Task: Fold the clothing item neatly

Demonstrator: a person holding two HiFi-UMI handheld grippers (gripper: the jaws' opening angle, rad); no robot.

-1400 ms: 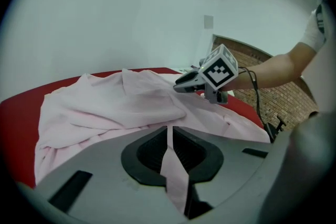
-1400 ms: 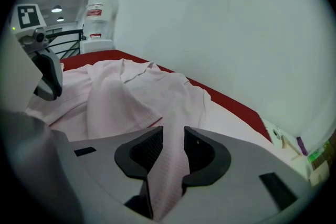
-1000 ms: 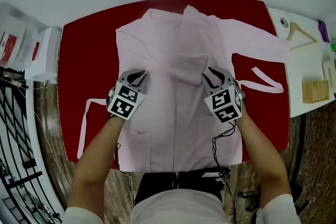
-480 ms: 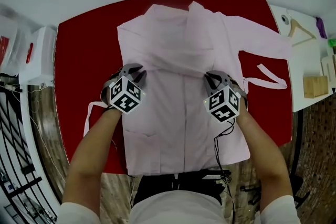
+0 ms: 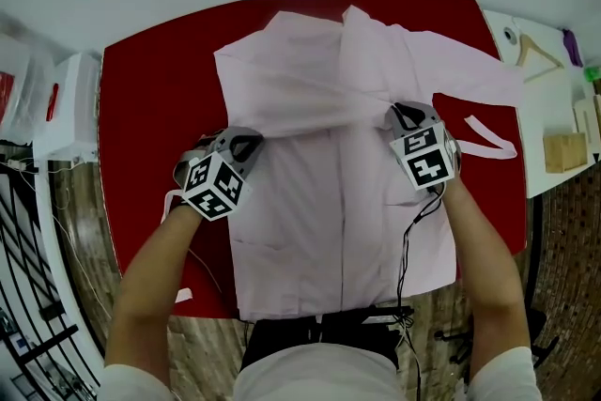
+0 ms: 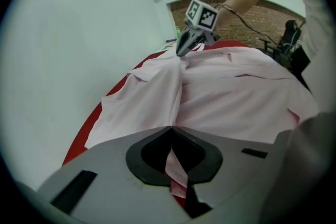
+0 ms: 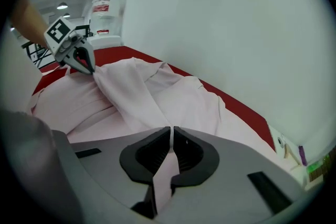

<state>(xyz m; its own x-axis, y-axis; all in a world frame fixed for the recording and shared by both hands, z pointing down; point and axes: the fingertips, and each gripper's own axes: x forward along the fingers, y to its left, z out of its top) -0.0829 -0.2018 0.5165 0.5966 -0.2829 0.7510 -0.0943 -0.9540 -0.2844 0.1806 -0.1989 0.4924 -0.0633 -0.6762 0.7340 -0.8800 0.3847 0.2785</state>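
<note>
Left claw is pressed shut on a pinch of the robe at its left edge. Right claw has just been closing and pinches the cloth at the right edge. Robe lies spread on the red tabletop, collar far, hem at the near edge, with a raised fold running between my claws.

Beside my red tabletop, a pale wooden clothes hanger and small wooden box lie on a white side table.
</note>
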